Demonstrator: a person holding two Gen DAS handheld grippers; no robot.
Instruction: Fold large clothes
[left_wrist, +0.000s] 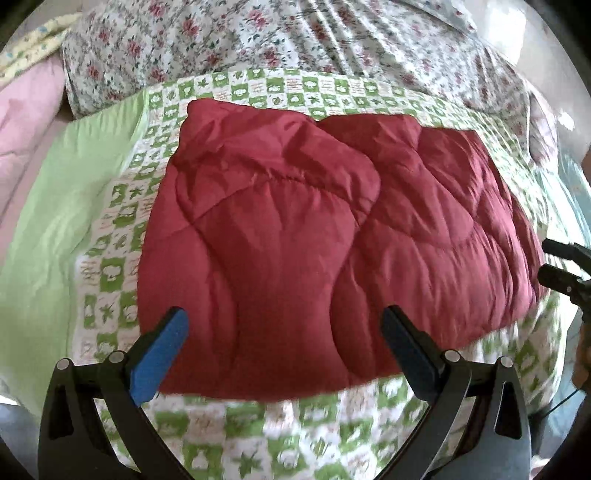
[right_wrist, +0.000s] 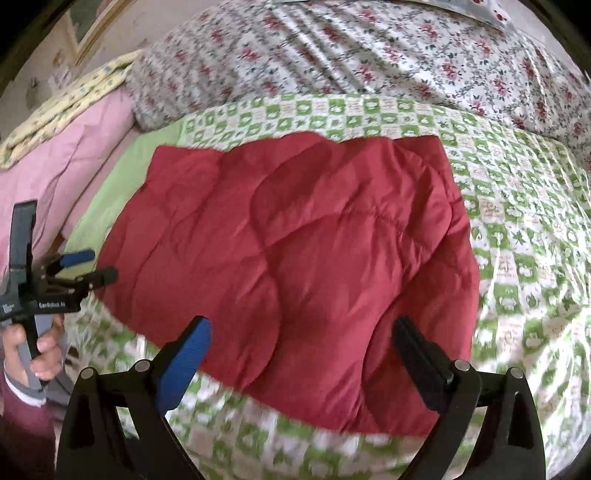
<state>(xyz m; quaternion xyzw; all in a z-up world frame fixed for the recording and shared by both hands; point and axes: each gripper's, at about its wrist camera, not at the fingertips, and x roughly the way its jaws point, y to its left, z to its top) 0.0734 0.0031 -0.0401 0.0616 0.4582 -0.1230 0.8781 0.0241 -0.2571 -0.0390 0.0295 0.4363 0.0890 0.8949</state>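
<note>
At the far left edge of the bed sat a pink quilt (right_wrist: 85, 147) with a yellow patterned cloth (right_wrist: 62, 107) on top, then a plain green strip of sheet (left_wrist: 62, 206), then the green-checked bedspread (right_wrist: 517, 229).

Left gripper (left_wrist: 284, 325): tongs spread wide, nothing between them, hovering at the near-left edge of the red jacket (left_wrist: 314, 229). The right wrist view also showed it at the jacket's left edge, held by a hand (right_wrist: 40, 350) in a dark red sleeve.

The jacket, quilted and puffy, lay in the middle of the bedspread, already folded into a rough rectangle, one panel overlapping the other near the centre. A floral cover (left_wrist: 295, 33) ran along the far edge of the bed behind it.

Right gripper (right_wrist: 303, 339): tongs also spread, empty, over the jacket's near-right corner. Both were apart from the fabric as far as I could tell; the near edge was motion-blurred.

Risks, as I judged them:
- Padding was thick and springy, so a pinch on the top layer alone would probably peel the fold open.
- Slick shell could slip out of the pads mid-lift.
- Uneven lift between the two grippers would skew the next fold.
- Grabbing too deep could catch the bedspread underneath and drag it.
</note>
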